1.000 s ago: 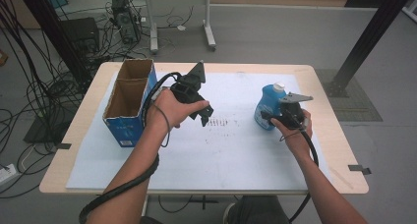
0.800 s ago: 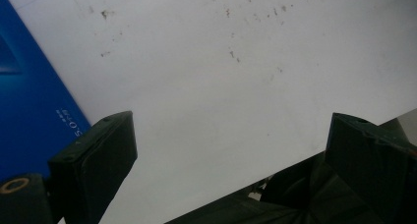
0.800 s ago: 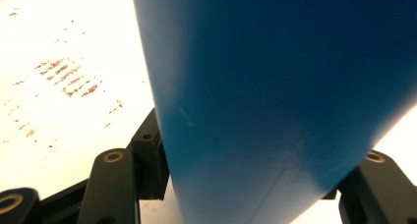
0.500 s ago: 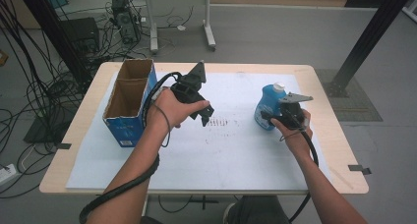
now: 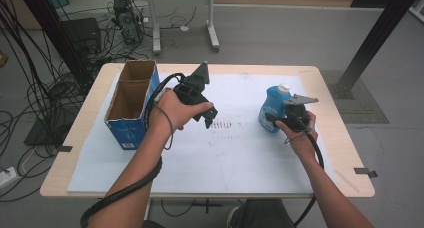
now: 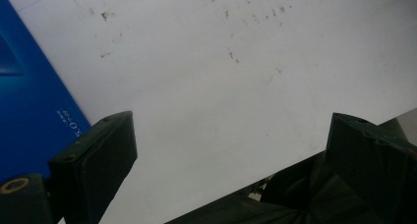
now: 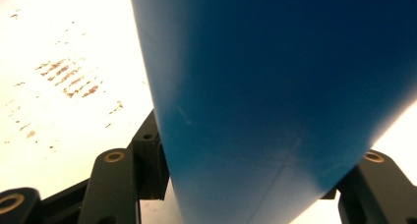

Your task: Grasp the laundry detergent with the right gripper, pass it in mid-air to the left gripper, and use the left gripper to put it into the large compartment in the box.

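Change since a second ago: almost nothing, both hands hold their spots, the bottle and the box sit where they were.
Left arm: reaches in from the near edge, angled toward the far-left part of the light wooden table (image 5: pixel 327 95), forearm bare, black cable looped round the wrist.
Left hand (image 5: pixel 172 110): wrapped round the left gripper (image 5: pixel 209 119), raised above the pale blue-white mat (image 5: pixel 235 158), jaws tipped down and toward the right.
Left jaws: spread wide in the left gripper view, nothing between them but stained mat; they touch nothing.
Right arm: comes up from the near-right corner, wrist bent slightly inward, cable trailing back along it.
Right hand (image 5: pixel 300 138): low over the mat near the right edge, gripping the right gripper (image 5: pixel 272 122), grey three-cornered plate on top.
Right jaws: one on each side of the blue plastic bottle with the white cap (image 5: pixel 272 105), pressed to its lower body in the right gripper view, clamped on it.
Bottle: upright on the mat, right side of the table, just ahead of the right hand.
Open blue cardboard box with a brown inside (image 5: pixel 131 100): stands at the far-left part of the table, on the mat's left margin, just beside the left hand, not touched.
Mat: rows of small brown marks near its middle, between the two grippers.
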A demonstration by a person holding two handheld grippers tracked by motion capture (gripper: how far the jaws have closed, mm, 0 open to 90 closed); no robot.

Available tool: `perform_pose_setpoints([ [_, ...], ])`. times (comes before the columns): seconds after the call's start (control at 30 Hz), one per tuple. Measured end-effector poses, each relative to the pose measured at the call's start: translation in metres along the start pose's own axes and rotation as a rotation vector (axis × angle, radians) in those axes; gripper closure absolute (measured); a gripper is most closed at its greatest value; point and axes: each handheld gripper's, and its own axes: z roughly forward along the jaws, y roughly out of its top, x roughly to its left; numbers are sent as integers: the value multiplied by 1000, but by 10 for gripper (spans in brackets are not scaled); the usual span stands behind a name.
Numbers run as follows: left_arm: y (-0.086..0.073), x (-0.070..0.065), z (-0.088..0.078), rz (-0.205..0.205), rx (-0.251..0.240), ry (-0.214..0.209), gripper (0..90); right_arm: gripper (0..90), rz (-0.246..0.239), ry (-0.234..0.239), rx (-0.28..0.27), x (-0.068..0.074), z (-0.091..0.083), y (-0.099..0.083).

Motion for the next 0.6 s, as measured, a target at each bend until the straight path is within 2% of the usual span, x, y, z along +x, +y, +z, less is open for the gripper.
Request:
perform_pose_setpoints([
  [0.6, 0, 0, -1, 3, 0, 3, 60, 416, 1, 0, 1, 0, 0, 0],
])
